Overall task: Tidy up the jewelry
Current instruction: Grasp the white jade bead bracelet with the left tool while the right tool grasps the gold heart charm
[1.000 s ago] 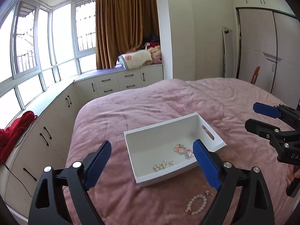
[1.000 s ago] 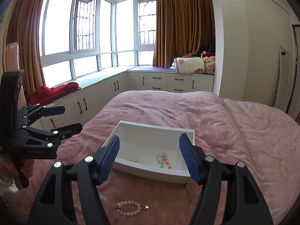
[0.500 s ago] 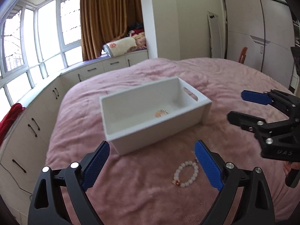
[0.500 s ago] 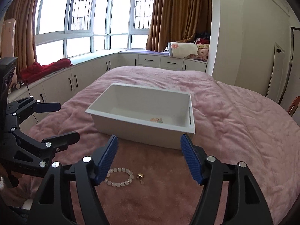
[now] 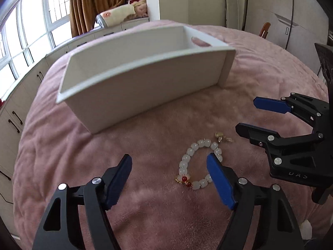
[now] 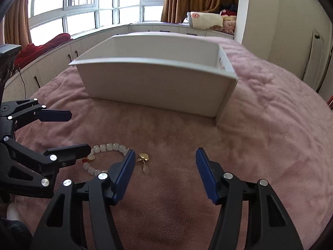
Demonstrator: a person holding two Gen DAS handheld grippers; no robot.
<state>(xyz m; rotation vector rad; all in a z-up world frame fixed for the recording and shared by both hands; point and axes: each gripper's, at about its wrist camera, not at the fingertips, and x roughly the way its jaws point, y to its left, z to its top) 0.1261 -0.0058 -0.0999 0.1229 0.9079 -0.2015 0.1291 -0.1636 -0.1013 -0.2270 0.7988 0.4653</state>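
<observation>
A white bead bracelet (image 5: 197,162) with a red and gold charm lies on the pink bedspread, in front of a white open box (image 5: 145,77). A small gold heart pendant (image 5: 221,136) lies just beyond it. My left gripper (image 5: 169,166) is open, low over the bed, its right finger at the bracelet's edge. My right gripper (image 6: 164,162) is open and empty; the pendant (image 6: 144,159) lies just inside its left finger and the bracelet (image 6: 104,156) is left of it. The box (image 6: 156,83) stands behind; its inside is hidden.
The pink bedspread (image 6: 260,135) covers the whole bed. White cabinets (image 6: 52,62) run under the windows to the left, with a red cloth (image 6: 41,45) on top. Wardrobe doors (image 5: 281,20) and a wooden chair (image 5: 264,29) stand at the right.
Both grippers have dropped low and moved closer to the bracelet and pendant. The box's contents are no longer in sight. Both stay open.
</observation>
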